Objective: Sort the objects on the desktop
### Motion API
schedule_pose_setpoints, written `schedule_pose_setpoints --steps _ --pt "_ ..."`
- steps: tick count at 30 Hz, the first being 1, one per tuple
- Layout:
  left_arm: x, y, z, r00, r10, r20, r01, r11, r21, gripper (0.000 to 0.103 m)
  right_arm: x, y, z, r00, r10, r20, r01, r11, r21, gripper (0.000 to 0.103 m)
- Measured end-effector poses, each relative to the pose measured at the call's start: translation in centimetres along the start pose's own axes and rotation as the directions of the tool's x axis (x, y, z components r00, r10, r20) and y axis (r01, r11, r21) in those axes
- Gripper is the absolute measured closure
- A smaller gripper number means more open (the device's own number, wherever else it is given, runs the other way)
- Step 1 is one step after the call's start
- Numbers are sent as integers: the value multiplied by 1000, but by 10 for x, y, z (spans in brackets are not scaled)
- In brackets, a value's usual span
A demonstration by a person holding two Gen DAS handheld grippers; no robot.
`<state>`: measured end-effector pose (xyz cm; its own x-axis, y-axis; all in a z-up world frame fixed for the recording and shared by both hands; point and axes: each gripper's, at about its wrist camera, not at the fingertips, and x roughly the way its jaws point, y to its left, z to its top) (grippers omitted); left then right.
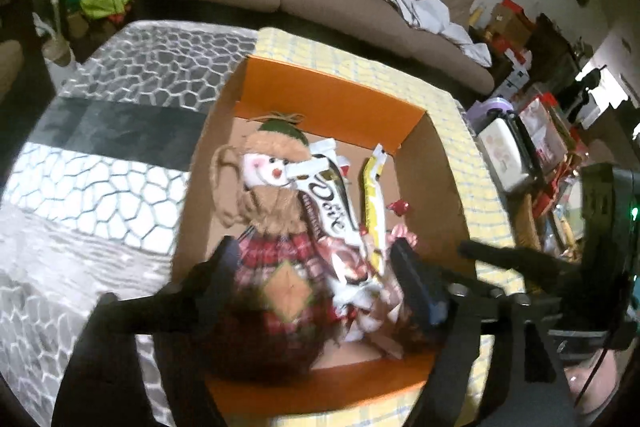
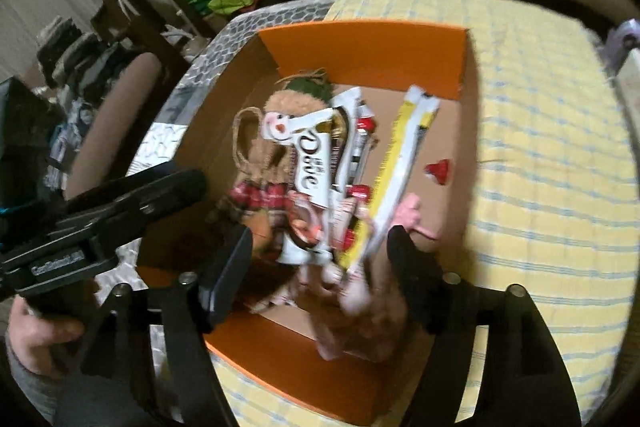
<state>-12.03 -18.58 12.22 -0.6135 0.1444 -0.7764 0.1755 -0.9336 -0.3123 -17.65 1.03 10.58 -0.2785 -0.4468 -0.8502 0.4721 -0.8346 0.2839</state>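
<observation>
1. Both grippers hang over the box (image 2: 360,43), tilted down into it, which looks like a drop-off spot for sorted things
2. The left gripper (image 1: 316,267) stands wide above the near end of the box, nothing pinched, over the doll (image 1: 272,203)
3. The right gripper (image 2: 320,259) is also wide and empty, over loose wrappers near the box's front wall
4. Inside the box: the doll on its left side, a chocolate bar (image 2: 316,163) across it, a yellow packet (image 2: 400,163) further right, a small red sweet (image 2: 438,171) near its right wall
</observation>
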Motion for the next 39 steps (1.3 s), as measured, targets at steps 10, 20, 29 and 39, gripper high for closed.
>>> schedule_pose_setpoints --steps 10,20,29,39 --pt "-19 -19 -41 989 135 61 -140 987 77 0 -29 -6 -34 982 -165 89 166 986 0 0" --pt "-34 -72 -78 968 185 171 -215 960 176 0 -53 -39 -72 948 -265 174 265 964 23 0" --pt "-17 -152 -104 978 89 186 -130 967 220 0 -75 -113 -108 927 -334 170 323 942 93 0" --pt "27 -217 -137 987 68 142 -104 958 266 0 -76 -184 -143 927 -352 132 333 932 144 0"
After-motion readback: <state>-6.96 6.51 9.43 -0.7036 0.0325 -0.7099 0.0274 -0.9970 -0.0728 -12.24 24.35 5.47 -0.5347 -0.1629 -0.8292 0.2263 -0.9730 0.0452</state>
